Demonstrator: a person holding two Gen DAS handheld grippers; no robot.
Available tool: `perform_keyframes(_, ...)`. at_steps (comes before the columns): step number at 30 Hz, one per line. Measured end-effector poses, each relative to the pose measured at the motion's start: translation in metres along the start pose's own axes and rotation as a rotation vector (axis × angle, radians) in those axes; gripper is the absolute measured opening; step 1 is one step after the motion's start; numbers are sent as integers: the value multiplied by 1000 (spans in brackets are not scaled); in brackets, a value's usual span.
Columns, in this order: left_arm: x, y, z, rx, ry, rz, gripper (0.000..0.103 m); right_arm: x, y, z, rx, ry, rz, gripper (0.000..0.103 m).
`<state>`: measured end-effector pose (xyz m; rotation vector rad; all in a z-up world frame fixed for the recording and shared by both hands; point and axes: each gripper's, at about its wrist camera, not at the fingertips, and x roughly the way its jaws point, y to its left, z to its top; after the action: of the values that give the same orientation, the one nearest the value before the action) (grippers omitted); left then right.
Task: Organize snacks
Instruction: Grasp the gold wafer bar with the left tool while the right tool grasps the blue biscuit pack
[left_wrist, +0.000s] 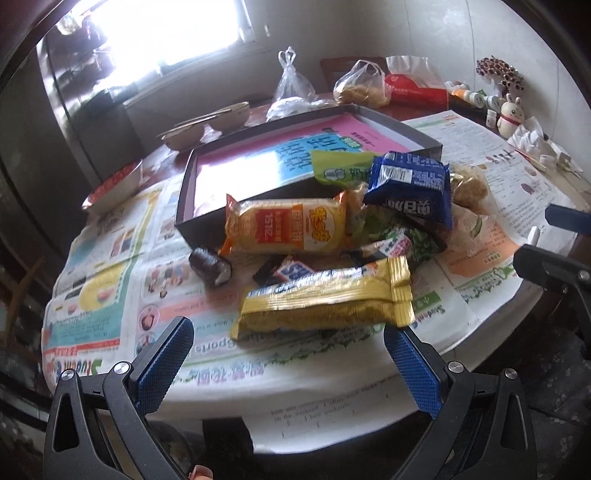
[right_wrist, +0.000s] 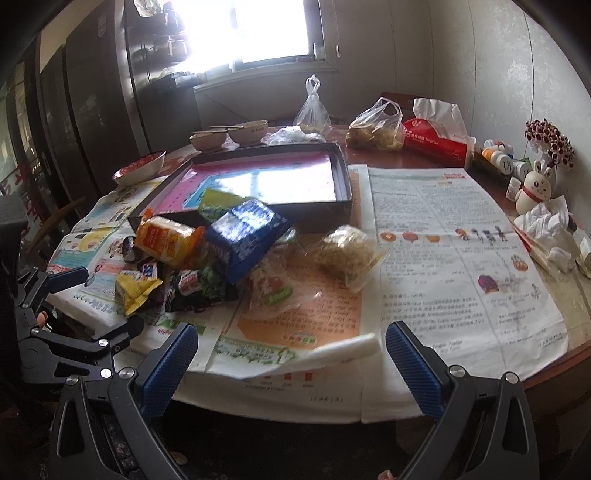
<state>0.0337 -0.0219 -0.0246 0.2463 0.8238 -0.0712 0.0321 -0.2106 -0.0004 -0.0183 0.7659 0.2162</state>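
A pile of snack packets lies on the newspaper in front of a shallow dark box (left_wrist: 218, 218) (right_wrist: 314, 214) lined with pink paper. Nearest in the left wrist view is a gold packet (left_wrist: 325, 299), then an orange packet (left_wrist: 288, 225), a blue packet (left_wrist: 410, 184) and a green one (left_wrist: 340, 166) leaning on the box rim. The right wrist view shows the orange packet (right_wrist: 166, 240), the blue packet (right_wrist: 243, 236) and a clear bag of pale snacks (right_wrist: 343, 251). My left gripper (left_wrist: 288, 336) is open just short of the gold packet. My right gripper (right_wrist: 291, 339) is open and empty above the table's front edge.
Newspaper (right_wrist: 443, 240) covers the round table. Bowls (right_wrist: 207, 140), tied plastic bags (right_wrist: 376, 129), a red tissue pack (right_wrist: 436, 144), small bottles and a rabbit figure (right_wrist: 535, 192) stand at the back and right. A red-rimmed bowl (left_wrist: 118, 181) stands left of the box.
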Motion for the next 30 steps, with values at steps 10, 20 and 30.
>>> perform_keyframes(10, 17, 32, 13, -120, -1, -87, 96, 37, 16, 33, -118, 14, 29, 103)
perform_keyframes(20, 29, 47, 23, -164, 0, -150, 84, 76, 33, 55, -203, 40, 60, 103)
perform_keyframes(30, 45, 44, 32, -153, 30, -174, 55, 92, 28, 65, -209, 49, 130, 92)
